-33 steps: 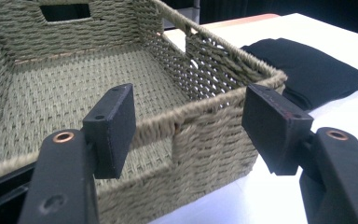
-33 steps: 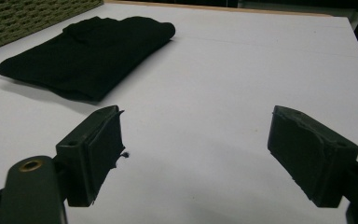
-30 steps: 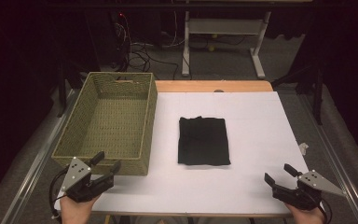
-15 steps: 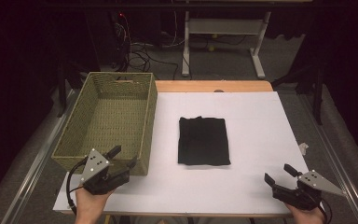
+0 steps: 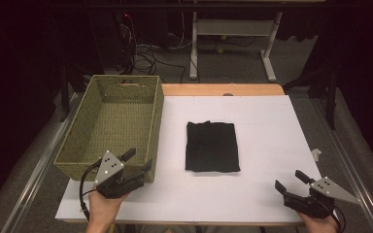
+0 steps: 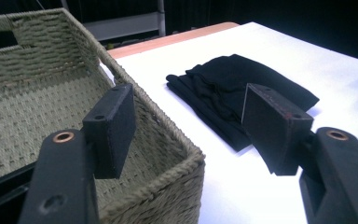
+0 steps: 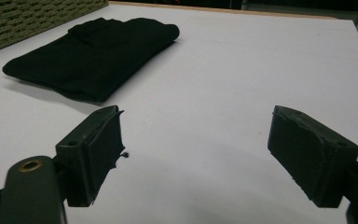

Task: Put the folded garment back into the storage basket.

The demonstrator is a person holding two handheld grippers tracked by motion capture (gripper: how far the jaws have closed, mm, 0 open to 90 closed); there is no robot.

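One folded black garment [image 5: 211, 146] lay flat near the middle of the white-covered desk [image 5: 272, 121], just right of one woven green basket [image 5: 111, 124] that stood at the left side with nothing seen inside it. The garment and basket stood apart, not touching.

The left gripper [image 5: 137, 162] hovered at the basket's near right corner, its jaws apart with nothing between them; in the left gripper view its pads [image 6: 114, 126] framed the basket rim and the garment beyond. The right gripper [image 5: 289, 180] sat at the near right edge of the desk, well apart from the garment, its jaws also apart and holding nothing. Two grippers were counted, one in each hand.

Judgement on handling: the garment appeared soft, light and limp, with several stacked layers. It would likely sag and unfold if lifted by a single layer or one corner. The nearer folded edge, where the layers bunch thickest, looked the soundest place to pinch, taking all layers together. Slippage seemed unlikely against the rubbery pads; breakage was no concern.

One small pale scrap [image 5: 315, 154] lay off the desk's right edge.
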